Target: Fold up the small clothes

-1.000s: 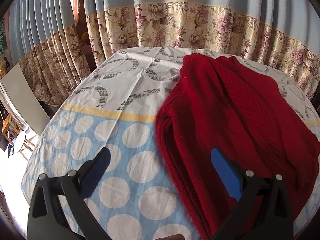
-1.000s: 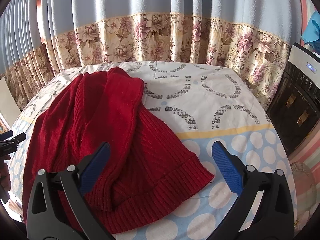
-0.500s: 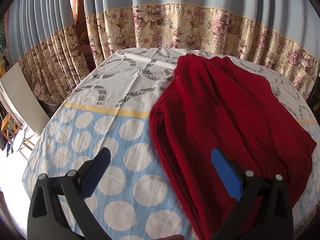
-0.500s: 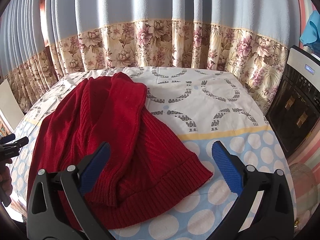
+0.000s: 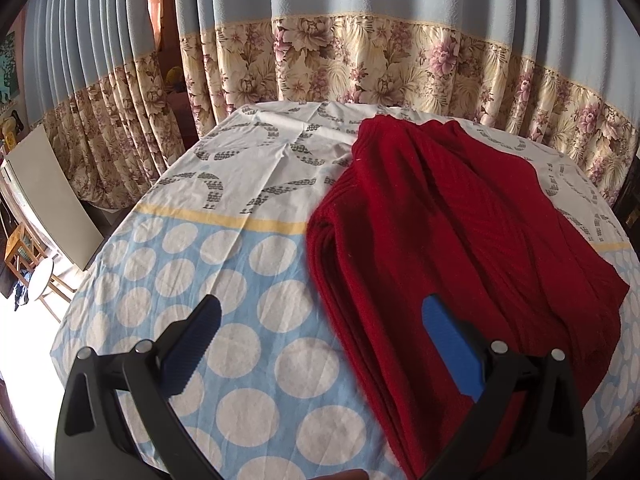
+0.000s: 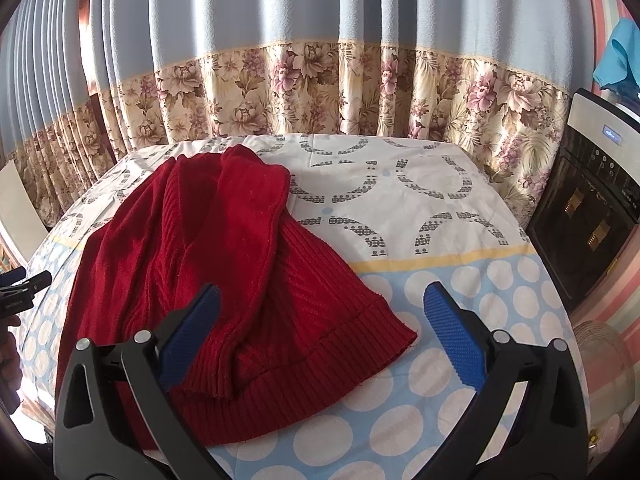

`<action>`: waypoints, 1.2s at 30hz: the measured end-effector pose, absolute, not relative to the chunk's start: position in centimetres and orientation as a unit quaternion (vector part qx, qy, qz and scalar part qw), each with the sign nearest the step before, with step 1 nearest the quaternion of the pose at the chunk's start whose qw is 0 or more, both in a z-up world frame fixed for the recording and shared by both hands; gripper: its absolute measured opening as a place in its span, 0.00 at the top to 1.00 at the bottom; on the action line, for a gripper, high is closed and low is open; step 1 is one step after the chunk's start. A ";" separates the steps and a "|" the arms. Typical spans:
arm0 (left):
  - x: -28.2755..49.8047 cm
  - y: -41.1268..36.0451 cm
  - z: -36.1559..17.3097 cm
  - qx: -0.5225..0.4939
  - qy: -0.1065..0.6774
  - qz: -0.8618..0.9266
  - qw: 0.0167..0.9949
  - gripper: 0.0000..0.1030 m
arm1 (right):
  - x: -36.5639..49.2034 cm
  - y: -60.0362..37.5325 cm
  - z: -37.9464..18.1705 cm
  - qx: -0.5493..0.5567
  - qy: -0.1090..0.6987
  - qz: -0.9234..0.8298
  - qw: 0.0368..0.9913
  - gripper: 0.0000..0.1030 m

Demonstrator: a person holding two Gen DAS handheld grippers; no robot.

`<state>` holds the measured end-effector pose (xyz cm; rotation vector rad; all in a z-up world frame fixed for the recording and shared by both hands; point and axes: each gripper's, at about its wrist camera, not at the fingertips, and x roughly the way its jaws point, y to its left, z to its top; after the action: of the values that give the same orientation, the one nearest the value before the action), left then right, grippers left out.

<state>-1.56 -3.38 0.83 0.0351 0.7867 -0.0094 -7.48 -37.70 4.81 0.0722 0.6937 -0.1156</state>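
A dark red ribbed knit sweater [image 5: 448,240] lies partly folded on the cloth-covered table; in the right wrist view the sweater [image 6: 224,272] has a sleeve laid over its body and its ribbed hem nearest me. My left gripper [image 5: 320,332] is open and empty, held above the table at the sweater's left edge. My right gripper [image 6: 320,320] is open and empty, held above the sweater's hem corner. The left gripper's tip also shows at the left edge of the right wrist view [image 6: 24,284].
The table wears a cloth [image 5: 192,264] with blue and white dots in front and grey arcs behind. Floral curtains [image 6: 320,92] hang behind the table. A dark appliance [image 6: 592,208] stands at the right. A stool and wooden chair [image 5: 36,276] stand at the far left.
Both grippers have drawn back and up from the table, so the sweater and table look smaller and farther away. The sweater has not moved.
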 end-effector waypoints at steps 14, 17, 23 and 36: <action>-1.4 -4.3 0.6 0.026 0.385 -0.015 0.922 0.02 | -6.7 -37.8 3.8 0.047 0.346 -0.053 0.936 0.03; -1.1 -4.0 0.4 0.025 0.386 -0.011 0.922 0.02 | -6.3 -37.7 3.5 0.047 0.348 -0.051 0.935 0.03; -0.8 -3.5 0.1 0.020 0.388 -0.009 0.922 0.02 | -5.9 -37.5 3.5 0.042 0.350 -0.050 0.934 0.03; 0.0 -3.4 -0.4 0.012 0.396 -0.004 0.918 0.02 | -5.4 -37.2 3.0 0.047 0.351 -0.028 0.935 0.03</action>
<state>0.00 -3.36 -0.37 0.0249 0.8140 -0.0074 -5.42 -37.17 2.98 0.0969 0.7176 -0.0580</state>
